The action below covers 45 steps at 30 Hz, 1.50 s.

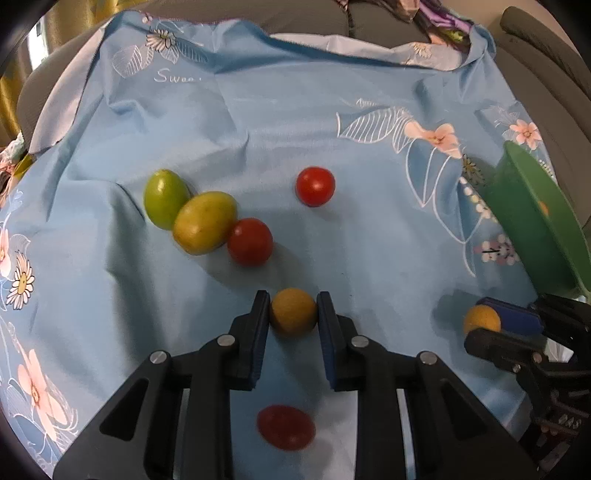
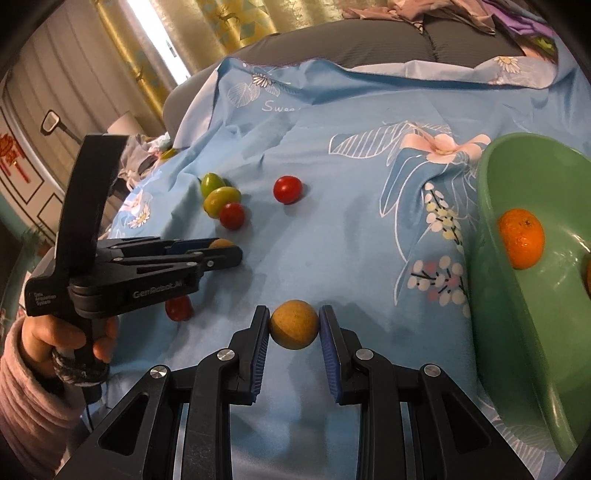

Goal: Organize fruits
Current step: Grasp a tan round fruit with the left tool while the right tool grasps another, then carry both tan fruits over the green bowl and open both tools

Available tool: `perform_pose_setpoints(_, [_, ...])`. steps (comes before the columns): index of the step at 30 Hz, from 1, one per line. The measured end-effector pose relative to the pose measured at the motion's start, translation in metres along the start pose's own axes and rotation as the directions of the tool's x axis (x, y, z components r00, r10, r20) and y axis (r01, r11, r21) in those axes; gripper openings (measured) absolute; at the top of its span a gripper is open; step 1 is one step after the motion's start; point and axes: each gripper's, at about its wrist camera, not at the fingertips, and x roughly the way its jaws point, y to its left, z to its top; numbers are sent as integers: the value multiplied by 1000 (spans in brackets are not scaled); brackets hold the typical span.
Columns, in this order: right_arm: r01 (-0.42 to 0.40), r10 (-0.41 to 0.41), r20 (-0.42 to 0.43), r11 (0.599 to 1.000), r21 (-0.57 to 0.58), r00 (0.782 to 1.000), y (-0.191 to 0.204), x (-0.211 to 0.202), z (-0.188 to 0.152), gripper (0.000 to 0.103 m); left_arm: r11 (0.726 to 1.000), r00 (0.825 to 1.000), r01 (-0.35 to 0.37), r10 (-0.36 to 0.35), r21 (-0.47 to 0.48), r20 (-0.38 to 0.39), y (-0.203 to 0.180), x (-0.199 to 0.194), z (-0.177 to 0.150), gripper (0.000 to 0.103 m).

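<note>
Both fisheye views are evenly and moderately bright, with dark vignetted corners and strong bending of straight lines toward the edges. In the right wrist view daylight glares white through a gap in the gold curtains [image 2: 207, 33] at the upper left, and soft shadows fall on the blue floral cloth [image 1: 280, 122]. The red fruit [image 1: 286, 427] at the bottom centre of the left wrist view is blurred, as is the green bowl [image 1: 543, 221] at its right edge.
</note>
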Motion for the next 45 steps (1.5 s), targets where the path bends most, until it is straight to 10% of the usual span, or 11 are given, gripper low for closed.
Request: perform_pose_setpoints(45, [-38,54,154,994,-106,987,55,-104,-28,29,996,972,57,-39,-74,231,-17,-181,-90,25])
